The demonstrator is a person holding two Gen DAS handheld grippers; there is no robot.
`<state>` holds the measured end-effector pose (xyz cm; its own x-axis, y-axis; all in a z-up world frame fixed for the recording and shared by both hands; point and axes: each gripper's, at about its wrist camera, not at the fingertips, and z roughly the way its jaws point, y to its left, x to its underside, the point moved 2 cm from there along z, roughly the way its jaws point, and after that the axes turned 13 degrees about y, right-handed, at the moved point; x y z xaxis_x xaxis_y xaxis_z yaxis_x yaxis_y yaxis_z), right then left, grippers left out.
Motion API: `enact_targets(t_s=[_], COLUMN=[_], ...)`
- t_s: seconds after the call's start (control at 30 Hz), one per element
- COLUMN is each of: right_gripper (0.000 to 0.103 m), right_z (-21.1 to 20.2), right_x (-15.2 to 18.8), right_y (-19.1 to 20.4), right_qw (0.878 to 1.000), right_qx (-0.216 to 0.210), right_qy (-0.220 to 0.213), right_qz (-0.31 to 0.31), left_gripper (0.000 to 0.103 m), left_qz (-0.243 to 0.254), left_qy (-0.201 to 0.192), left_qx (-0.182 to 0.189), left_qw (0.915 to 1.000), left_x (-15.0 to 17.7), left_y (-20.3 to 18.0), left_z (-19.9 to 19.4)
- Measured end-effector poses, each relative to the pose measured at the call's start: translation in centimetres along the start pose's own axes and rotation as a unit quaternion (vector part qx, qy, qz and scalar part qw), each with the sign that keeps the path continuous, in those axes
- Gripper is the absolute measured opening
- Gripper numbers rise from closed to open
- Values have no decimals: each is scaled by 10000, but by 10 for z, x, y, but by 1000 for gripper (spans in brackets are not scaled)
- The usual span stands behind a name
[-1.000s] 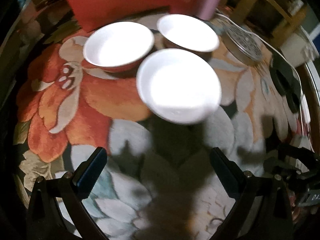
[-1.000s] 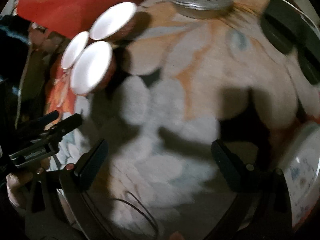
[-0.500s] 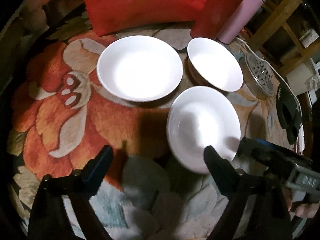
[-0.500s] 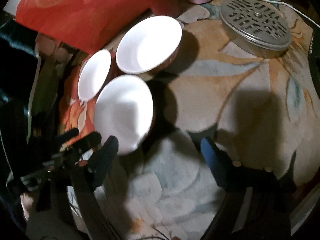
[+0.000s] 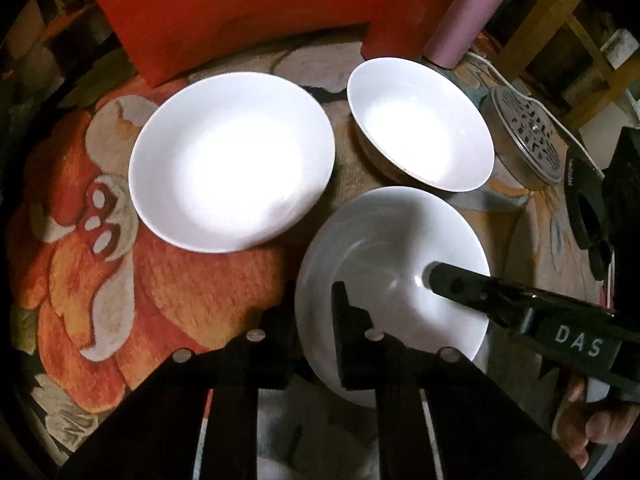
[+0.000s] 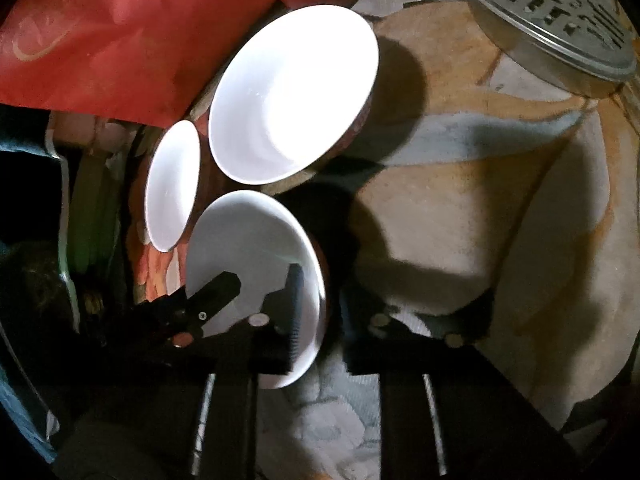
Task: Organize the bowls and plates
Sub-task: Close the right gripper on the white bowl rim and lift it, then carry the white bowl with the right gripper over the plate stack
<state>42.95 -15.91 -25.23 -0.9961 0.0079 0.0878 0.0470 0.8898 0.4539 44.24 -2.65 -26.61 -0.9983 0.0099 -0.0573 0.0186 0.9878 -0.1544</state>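
Note:
Three white dishes sit on a floral cloth. A wide shallow plate [image 5: 232, 160] lies at the left, a deep bowl [image 5: 420, 124] at the back right, and a near bowl [image 5: 384, 248] in front. My left gripper [image 5: 314, 312] is shut on the near bowl's left rim. My right gripper [image 6: 320, 304] is shut on the same near bowl [image 6: 248, 240] at its right rim; its finger [image 5: 472, 284] reaches into the bowl from the right. The deep bowl [image 6: 292, 92] and the plate [image 6: 172, 184] lie beyond it in the right wrist view.
A red bag [image 5: 240, 8] stands behind the dishes, with a pink cylinder [image 5: 472, 12] beside it. A perforated metal lid [image 6: 548, 20] lies at the right with a white cord [image 5: 496, 72]. A black device [image 5: 592, 200] sits at the table's right edge.
Both grippers have moved in on the near bowl and closed on its rim, left on the left side, right on the right side. They were open before.

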Motion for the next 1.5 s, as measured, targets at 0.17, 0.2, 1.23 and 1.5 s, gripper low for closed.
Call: enact_targets(t_s=[0.17,0.2,1.23,1.5], right_gripper=[11,11,11,11], right_z=[-5,-5,-89,-116], right_x=[8,10,128,156], right_y=[-4,-5,-82,-114], right_qw=[9998,9998,9982,9947], right_qx=[154,164,90,59], right_qy=[-34,-31,-247,-425], right_qz=[-129,-136,530,938], left_gripper=[8,8,8,8], left_qz=[130,187,1389,1770], left_qy=[14,6,67,67], left_qx=[201,223,387,447], left_qw=[9997,9996,9895,9832], left_x=[8,11,100,114], left_y=[-2,-6,-135,-176], left_z=[-6,-8,-52,-59])
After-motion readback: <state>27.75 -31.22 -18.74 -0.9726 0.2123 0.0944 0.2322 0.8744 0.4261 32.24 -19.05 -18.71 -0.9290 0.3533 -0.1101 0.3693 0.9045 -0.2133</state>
